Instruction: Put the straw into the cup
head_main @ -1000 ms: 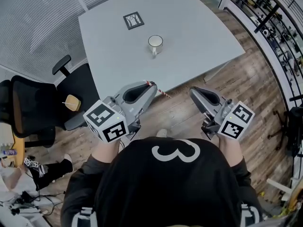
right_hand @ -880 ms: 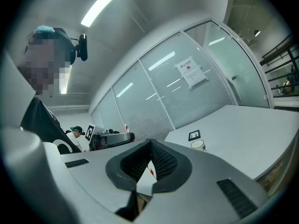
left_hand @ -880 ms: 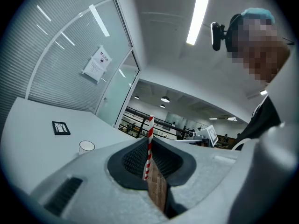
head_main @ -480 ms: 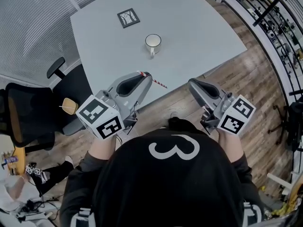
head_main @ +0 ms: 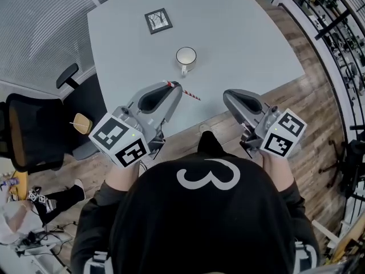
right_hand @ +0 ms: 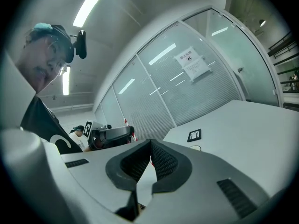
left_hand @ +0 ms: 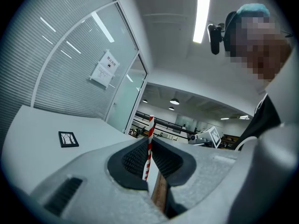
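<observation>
— What can't you make out from where you stand?

— My left gripper (head_main: 174, 88) is clenched on the red-and-white striped straw (head_main: 186, 92). The left gripper view shows it upright between the ribbed pads, but its lower end is lost down in the throat of the jaws. From my head, only the stub past the tips shows. The white mug (head_main: 186, 56) is hidden behind the gripper's body in that gripper view, and I can't tell whether anything is in it. My hands are buried under the marker cubes (head_main: 121, 141), and my own chest cuts off the bottom of the head view.

— And the other tool?

— My right gripper (head_main: 227, 96) is closed tip to tip on nothing, held level beside the left one and apart from it.

— What's different from a second ago?

— Both have come forward. The right tips hung over the wooden floor (head_main: 308, 104) and the left ones were just at the edge of the table (head_main: 245, 33). Now both pairs show over the tabletop. The grip on the straw is the same.

— Room to move?

— There is bare tabletop all round the mug, which stands alone ahead of the straw with its handle toward me. A small framed card (head_main: 158, 20) lies beyond it. A black office chair (head_main: 34, 131) sits off the table's left corner, and shelving (head_main: 333, 21) stands well off to the right.
</observation>
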The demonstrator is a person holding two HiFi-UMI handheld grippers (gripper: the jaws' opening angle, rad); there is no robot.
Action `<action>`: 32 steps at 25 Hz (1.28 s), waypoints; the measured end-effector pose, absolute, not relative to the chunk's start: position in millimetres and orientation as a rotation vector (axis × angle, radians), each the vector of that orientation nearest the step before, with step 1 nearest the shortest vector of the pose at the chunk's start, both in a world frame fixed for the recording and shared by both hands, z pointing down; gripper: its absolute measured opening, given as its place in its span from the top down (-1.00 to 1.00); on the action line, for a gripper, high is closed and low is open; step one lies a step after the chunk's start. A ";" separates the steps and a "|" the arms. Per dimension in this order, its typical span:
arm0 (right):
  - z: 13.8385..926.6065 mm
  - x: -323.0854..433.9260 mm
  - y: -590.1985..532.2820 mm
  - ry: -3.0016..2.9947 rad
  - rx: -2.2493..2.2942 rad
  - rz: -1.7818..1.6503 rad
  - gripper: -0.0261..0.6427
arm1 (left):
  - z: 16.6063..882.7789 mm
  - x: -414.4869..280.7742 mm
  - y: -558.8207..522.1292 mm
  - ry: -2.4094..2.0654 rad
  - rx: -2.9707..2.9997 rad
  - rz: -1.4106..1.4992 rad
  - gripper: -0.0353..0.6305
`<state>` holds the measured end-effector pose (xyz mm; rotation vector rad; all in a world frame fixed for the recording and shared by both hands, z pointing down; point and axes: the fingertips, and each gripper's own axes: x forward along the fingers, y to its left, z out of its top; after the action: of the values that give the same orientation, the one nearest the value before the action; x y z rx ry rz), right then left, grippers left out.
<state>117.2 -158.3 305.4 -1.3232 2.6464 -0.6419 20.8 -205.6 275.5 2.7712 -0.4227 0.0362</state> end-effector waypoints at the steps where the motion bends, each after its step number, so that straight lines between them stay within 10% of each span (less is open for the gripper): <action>1: 304.6 120.5 -165.2 2.655 -1.308 -0.646 0.88 | 275.8 24.0 -212.0 -0.445 2.769 0.038 0.79; 32: 362.9 169.9 -315.0 2.815 -0.928 -0.927 0.88 | 328.3 63.2 -370.9 -0.993 2.559 0.045 0.79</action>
<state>169.9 -315.0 362.9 -0.9275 2.8145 -0.9270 63.2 -370.9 328.3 2.5587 -0.9930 0.0452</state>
